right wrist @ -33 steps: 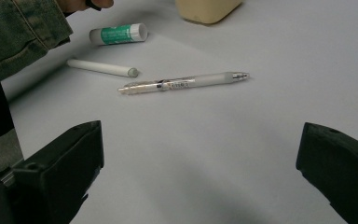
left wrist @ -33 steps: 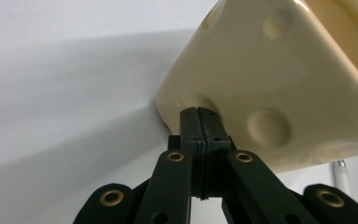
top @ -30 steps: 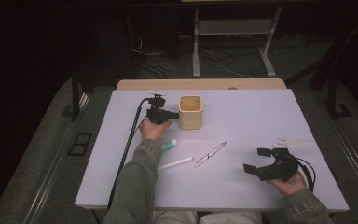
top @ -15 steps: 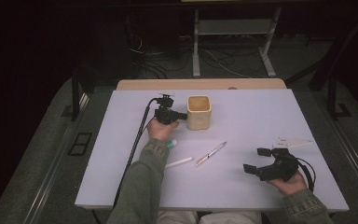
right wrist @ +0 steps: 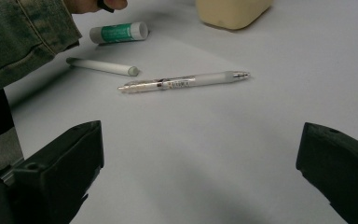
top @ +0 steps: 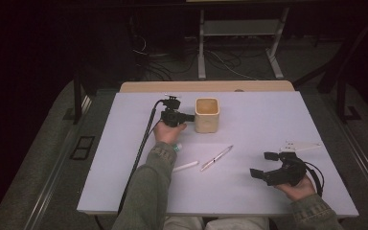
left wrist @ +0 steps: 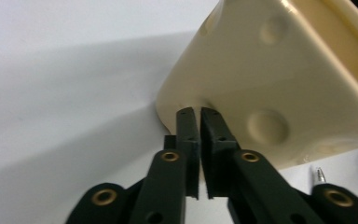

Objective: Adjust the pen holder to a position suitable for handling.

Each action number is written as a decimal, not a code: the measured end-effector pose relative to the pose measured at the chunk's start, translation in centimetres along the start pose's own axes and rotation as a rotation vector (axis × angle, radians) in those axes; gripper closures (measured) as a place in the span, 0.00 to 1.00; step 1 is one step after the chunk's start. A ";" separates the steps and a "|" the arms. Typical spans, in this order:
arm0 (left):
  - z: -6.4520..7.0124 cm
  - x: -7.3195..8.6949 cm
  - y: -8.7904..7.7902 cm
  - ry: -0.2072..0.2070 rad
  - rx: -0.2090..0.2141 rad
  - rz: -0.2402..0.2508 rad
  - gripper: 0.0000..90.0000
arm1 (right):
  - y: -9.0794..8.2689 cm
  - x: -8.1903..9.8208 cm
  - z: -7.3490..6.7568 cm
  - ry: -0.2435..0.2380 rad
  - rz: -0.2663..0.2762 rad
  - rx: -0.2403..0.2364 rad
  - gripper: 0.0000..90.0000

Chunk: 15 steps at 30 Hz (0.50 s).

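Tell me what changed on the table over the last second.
The left gripper moved right, up to the side of the cream cup. Its jaws, nearly closed with nothing between them, have just been opening a little, tips at the cup's base. The cup kept its place. The right gripper rests open as before, and the clear pen, white stick and green glue stick lie where they were.

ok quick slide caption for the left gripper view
Left gripper, jaws nearly closed with nothing between them, tips at the base of a cream holder on the white table.
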<state>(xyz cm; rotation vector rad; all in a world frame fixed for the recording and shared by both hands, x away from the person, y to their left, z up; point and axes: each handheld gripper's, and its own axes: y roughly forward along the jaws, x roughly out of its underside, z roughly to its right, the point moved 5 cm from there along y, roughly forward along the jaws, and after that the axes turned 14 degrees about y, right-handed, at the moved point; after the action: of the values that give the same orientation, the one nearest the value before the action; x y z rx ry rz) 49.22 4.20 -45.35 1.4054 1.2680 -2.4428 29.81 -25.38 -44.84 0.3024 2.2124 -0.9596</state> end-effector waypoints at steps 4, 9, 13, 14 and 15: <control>0.1 -0.4 -1.0 0.019 -0.011 0.014 0.89 | 0.0 0.0 0.0 -0.001 0.000 0.000 0.00; 0.1 -0.8 -2.5 0.035 -0.019 0.039 0.82 | 0.0 0.0 0.0 0.000 0.000 0.000 0.00; 0.3 -1.1 -3.8 0.048 -0.011 0.055 0.76 | -0.1 0.0 -0.1 0.002 0.003 -0.005 0.00; 0.2 -1.1 -4.1 0.062 -0.008 0.055 0.75 | -0.1 0.0 -0.1 0.004 0.003 -0.005 0.00; 0.3 -1.2 -4.4 0.065 -0.006 0.058 0.73 | -0.1 0.0 0.0 0.004 0.003 -0.004 0.00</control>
<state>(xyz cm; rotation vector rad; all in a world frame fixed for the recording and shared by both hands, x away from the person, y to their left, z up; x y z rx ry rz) 47.88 6.51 -41.64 1.5092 1.2281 -2.3729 29.76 -25.40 -44.78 0.3063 2.2163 -0.9542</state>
